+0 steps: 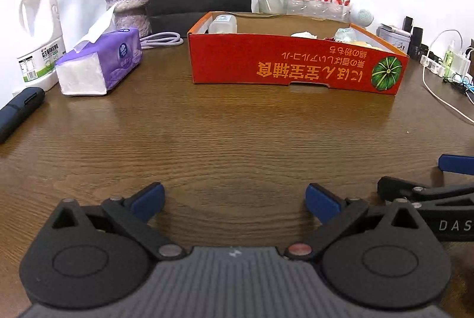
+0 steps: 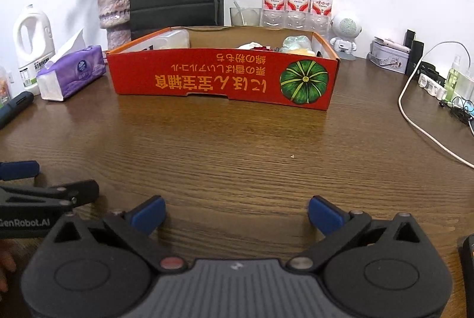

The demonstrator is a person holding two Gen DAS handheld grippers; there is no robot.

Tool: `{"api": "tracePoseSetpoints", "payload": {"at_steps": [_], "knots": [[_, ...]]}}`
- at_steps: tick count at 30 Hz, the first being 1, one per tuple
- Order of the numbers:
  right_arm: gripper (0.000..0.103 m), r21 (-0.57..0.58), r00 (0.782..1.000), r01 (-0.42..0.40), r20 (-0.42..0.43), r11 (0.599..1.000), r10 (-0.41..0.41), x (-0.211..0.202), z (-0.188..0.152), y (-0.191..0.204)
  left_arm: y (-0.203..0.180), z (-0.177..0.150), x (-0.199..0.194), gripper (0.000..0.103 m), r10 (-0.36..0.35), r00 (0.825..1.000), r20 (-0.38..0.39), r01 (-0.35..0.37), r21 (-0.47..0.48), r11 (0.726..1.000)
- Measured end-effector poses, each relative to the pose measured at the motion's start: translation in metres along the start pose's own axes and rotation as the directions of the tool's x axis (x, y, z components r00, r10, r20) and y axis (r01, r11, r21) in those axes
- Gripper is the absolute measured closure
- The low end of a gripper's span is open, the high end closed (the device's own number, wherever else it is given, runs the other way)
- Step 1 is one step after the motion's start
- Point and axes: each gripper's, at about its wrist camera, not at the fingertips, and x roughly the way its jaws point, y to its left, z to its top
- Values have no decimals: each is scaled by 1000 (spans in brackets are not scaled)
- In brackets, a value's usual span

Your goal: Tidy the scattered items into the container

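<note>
Left wrist view: my left gripper (image 1: 235, 201) hangs low over the brown wood-grain table (image 1: 237, 140), jaws spread wide, nothing between them.
Right wrist view: my right gripper (image 2: 237, 214) is likewise released and empty, jaws at full spread, side by side with the left one.
Container: the red cardboard tray with the green pumpkin picture (image 2: 225, 78) sits ahead of both grippers, well apart from them.
Task items: a clear plastic box (image 1: 222, 23), white crumpled paper (image 2: 250, 45) and a pale green wrapped thing (image 2: 296, 42) lie inside the tray.
Between me and the tray: bare wood, no loose item I can see.
Judgement: sorting looks finished or nearly so.
Doing it well: I'd sweep my gaze beside the tray before declaring done, leaving the purple tissue pack (image 2: 72, 73) and clear water bottles (image 2: 296, 1) alone.
</note>
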Motion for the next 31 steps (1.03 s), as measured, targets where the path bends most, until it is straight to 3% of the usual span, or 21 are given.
{"api": "tracePoseSetpoints", "payload": {"at_steps": [31], "knots": [[0,-1,1000,0,1,1000,0,0,0,0,-3,3,4,0,10,1000,-2,-10,-8,1000]]}}
